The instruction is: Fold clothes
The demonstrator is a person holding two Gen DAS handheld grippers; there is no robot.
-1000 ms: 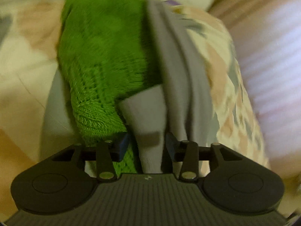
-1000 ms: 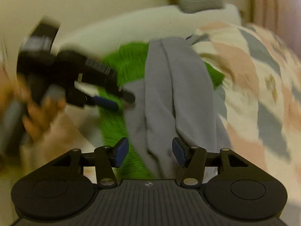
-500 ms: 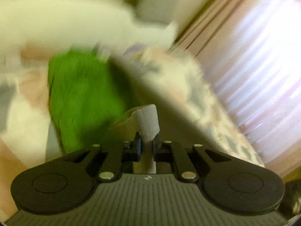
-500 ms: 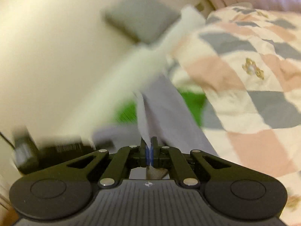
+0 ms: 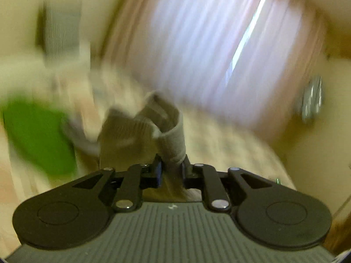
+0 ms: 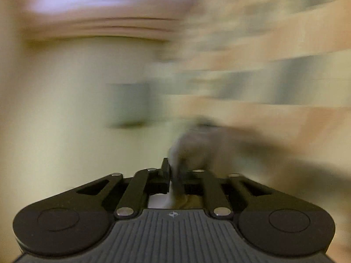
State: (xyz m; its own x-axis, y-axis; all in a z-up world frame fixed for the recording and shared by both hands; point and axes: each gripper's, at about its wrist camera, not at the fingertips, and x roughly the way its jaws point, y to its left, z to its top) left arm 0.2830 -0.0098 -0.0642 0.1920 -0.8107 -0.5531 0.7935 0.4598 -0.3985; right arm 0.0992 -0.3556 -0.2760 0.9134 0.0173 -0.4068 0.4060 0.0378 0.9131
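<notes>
Left hand-held gripper [image 5: 171,171] and right hand-held gripper [image 6: 175,175] pinch grey garment [image 5: 140,129].

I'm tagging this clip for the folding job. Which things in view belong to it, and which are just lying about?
In the job:
grey garment, pinched by the left gripper and the right gripper

Just lying about:
green knit
patchwork quilt
curtain
grey cushion

Grey garment [image 5: 140,131], centre; green knit [image 5: 37,135], left edge; pale-lilac curtain [image 5: 197,43], upper right; quilt [image 6: 263,83], apparently peach-and-grey checked, though blurred.
</notes>
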